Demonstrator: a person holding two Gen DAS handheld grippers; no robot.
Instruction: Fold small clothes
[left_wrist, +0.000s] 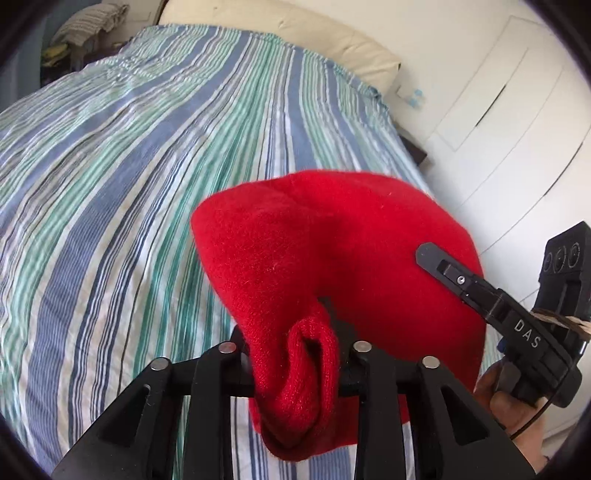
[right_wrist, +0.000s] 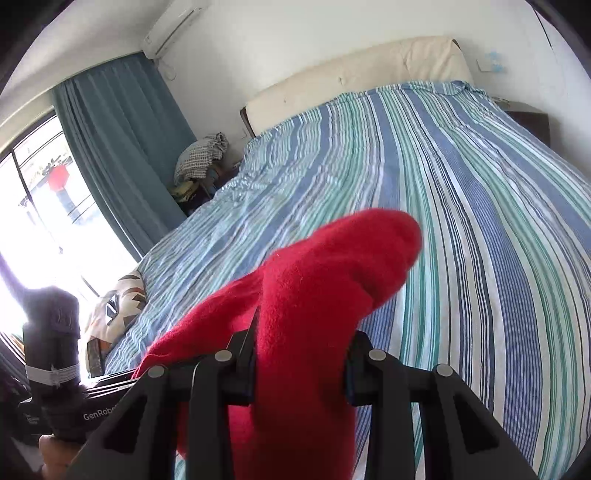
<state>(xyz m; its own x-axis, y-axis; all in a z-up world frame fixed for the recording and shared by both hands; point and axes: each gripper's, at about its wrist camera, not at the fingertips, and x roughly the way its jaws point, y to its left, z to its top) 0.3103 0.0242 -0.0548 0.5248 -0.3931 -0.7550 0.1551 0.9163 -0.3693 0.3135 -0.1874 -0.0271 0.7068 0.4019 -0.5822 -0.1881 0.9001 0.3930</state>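
White capitals reading "DAS" run along the black finger of the right gripper (left_wrist: 424, 254) where it reaches into the left wrist view, and the partial word "GenRobo", cut off by the frame, shows in pale letters on the black body of the left gripper's handle at the lower left of the right wrist view. No writing can be read on the cloth itself. The task's thing is a bright red, fuzzy knitted garment (left_wrist: 332, 258), small and soft, held up in the air above the bed rather than lying on it. The left gripper (left_wrist: 295, 354) is clenched on a rolled, folded edge of this red knit, which bunches between its two black jaws and hangs down below them, while the rest of the fabric spreads up and to the right in front of the camera. The right gripper (right_wrist: 299, 365) is likewise clamped on a thick bunch of the red garment (right_wrist: 314, 295), which fills the gap between its jaws and juts forward and upward past them in a rounded end. Beneath both lies the bed's cotton sheet (left_wrist: 129, 166) striped in blue, green and white, with a cream padded headboard (right_wrist: 351, 77) against the white wall. A person's hand (left_wrist: 513, 406) grips the right tool's handle at the lower right of the left wrist view.
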